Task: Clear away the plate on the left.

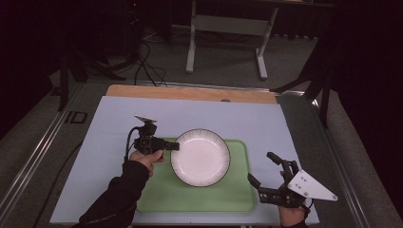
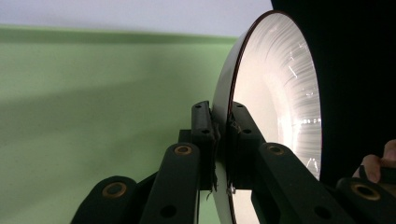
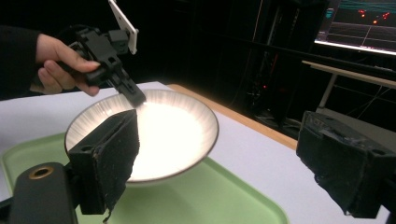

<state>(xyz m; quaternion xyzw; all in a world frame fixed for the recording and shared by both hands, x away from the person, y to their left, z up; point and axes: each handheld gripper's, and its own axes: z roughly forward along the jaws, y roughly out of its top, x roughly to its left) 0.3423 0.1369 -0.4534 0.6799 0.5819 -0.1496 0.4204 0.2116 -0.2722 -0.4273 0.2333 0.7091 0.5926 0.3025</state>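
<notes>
With the left claw [image 1: 174,146] clamped on the plate [image 1: 200,156] rim, lower it level onto the tray [image 1: 240,192] while the right claw [image 1: 266,169] waits wide.

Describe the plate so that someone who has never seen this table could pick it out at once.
Start at the pale blue table cover and find the green tray on its near half. Over the tray's left part is the plate, round and white with fine ribbing and a thin dark rim. It is the one dish here, and the left gripper is clamped on its left edge.
</notes>
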